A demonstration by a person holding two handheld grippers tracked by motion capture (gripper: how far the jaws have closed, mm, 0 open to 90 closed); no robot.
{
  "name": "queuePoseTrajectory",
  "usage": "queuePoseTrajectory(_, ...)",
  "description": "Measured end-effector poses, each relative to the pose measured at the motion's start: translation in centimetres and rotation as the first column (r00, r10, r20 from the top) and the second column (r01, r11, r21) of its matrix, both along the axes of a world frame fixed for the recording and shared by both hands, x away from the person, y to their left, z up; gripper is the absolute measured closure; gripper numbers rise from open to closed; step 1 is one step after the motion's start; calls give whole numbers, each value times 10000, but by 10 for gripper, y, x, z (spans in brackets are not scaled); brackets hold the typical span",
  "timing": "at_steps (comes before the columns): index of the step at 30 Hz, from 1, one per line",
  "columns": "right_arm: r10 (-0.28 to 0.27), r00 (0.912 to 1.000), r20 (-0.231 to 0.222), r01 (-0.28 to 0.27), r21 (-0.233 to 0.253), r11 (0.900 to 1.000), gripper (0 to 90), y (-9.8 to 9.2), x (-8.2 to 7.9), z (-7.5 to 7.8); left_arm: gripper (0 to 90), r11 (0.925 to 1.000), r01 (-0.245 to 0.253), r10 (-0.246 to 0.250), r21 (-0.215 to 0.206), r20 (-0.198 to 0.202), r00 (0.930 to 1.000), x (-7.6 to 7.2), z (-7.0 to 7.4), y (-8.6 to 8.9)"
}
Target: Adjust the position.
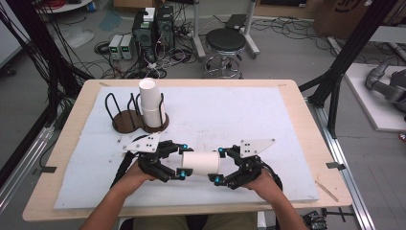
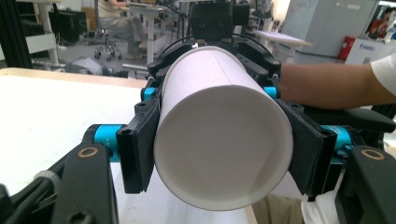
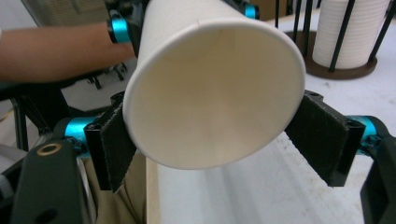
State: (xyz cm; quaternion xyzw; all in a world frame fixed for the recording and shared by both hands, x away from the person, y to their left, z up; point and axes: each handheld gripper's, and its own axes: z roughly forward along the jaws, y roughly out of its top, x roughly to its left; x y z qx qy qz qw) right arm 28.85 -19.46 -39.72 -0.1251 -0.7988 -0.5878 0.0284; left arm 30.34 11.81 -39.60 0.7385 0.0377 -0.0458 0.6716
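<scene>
White paper cup (image 1: 201, 163) lying sideways above mat (image 1: 268, 120), near front edge of table (image 1: 297, 96), between our two claws. Left gripper (image 1: 183, 160) clamped on one end, pads squeezing cup wall. Right gripper (image 1: 218, 165) pinching other end. Cup stack (image 1: 151, 103) upright in wire holder (image 1: 125, 115), back left.

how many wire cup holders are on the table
2. Both stand at the table's far left on dark round bases: the left holder looks empty, and the right holder beside it holds a stack of white paper cups.
</scene>
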Motion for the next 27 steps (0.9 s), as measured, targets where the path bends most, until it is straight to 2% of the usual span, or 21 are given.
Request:
queuePoseTrajectory(3,-39,10000,37,38,211,9998,226,-3,0,2,350,10000,-11,11,-3,50,10000,0,-1,-1)
queuePoseTrajectory(13,-152,9992,375,156,-103,9998,283,-3,0,6,359,9996,-157,152,236,187,9997,-1,-1,0)
queuePoseTrajectory(16,-175,9986,491,190,-296,9994,284,-4,-1,7,349,9969,-465,453,635,197,9988,-4,1,-1)
queuePoseTrajectory(17,-176,9981,582,199,-384,9991,285,-4,-1,8,325,9942,-643,632,864,155,9979,-5,2,-2)
queuePoseTrajectory(19,-189,9976,669,232,-647,9976,285,-3,-1,10,183,9842,-1078,1100,1405,-78,9939,-6,5,-4)
queuePoseTrajectory(20,-160,9973,720,215,-762,9969,285,-3,-1,11,159,9799,-1167,1198,1617,-96,9927,-6,7,-4)
queuePoseTrajectory(21,-184,9966,809,261,-949,9951,284,-3,0,13,159,9799,-1167,1198,1617,-96,9927,-6,7,-4)
queuePoseTrajectory(22,-191,9955,931,304,-1212,9922,284,-2,0,15,159,9736,-1225,1239,1927,48,9923,-6,12,-3)
queuePoseTrajectory(24,-97,9937,1116,298,-1798,9832,284,1,1,21,159,9683,-1297,1292,2135,160,9915,-6,16,-2)
queuePoseTrajectory(25,-43,9933,1156,274,-1992,9796,284,2,1,23,159,9683,-1297,1292,2135,160,9915,-6,16,-2)
queuePoseTrajectory(26,-43,9933,1156,274,-1992,9796,284,2,1,23,159,9628,-1353,1318,2338,308,9908,-5,20,-1)
queuePoseTrajectory(27,89,9899,1414,286,-2614,9648,283,6,3,30,159,9558,-1380,1325,2595,387,9904,-5,24,-1)
